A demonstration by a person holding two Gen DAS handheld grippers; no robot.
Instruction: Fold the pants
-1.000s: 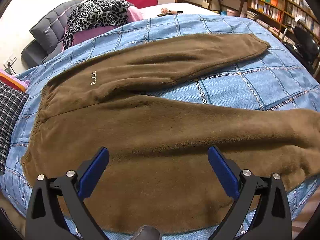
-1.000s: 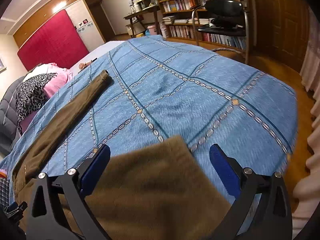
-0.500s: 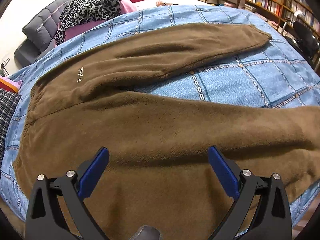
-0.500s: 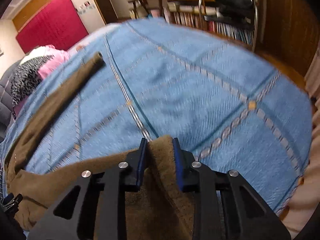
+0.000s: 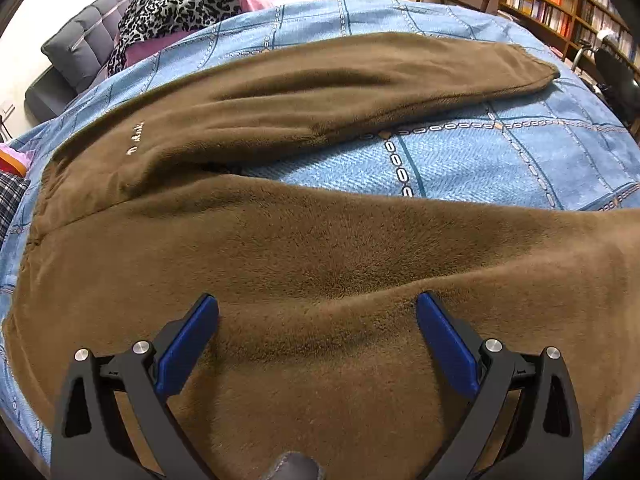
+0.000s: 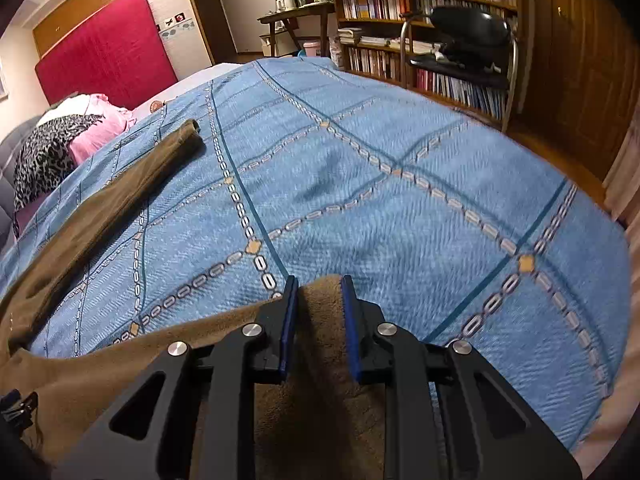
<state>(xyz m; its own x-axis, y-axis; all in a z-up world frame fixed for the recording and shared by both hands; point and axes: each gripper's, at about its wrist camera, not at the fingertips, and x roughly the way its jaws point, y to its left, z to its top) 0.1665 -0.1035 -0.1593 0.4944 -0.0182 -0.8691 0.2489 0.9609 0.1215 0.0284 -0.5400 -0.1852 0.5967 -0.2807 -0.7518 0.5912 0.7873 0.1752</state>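
Note:
Brown fleece pants [image 5: 304,248] lie spread on a blue patterned bedspread [image 5: 500,160], legs apart, waistband at the left. My left gripper [image 5: 318,312] is open, low over the near leg's thigh, fabric between its blue pads [image 5: 188,340]. In the right wrist view my right gripper [image 6: 319,292] is shut on the cuff end of the near leg [image 6: 320,340]. The far leg [image 6: 120,196] stretches away at the left on the bedspread [image 6: 400,200].
A leopard-print and pink pile [image 5: 180,4] lies at the bed's head by a grey sofa [image 5: 76,52]. A bookshelf [image 6: 420,20], a black chair [image 6: 464,48] and a desk [image 6: 296,20] stand beyond the bed's far side. Plaid cloth [image 5: 10,200] lies at the left edge.
My right gripper closed on the near leg's cuff and holds it. My left gripper moved forward and lower over the near leg, still open.

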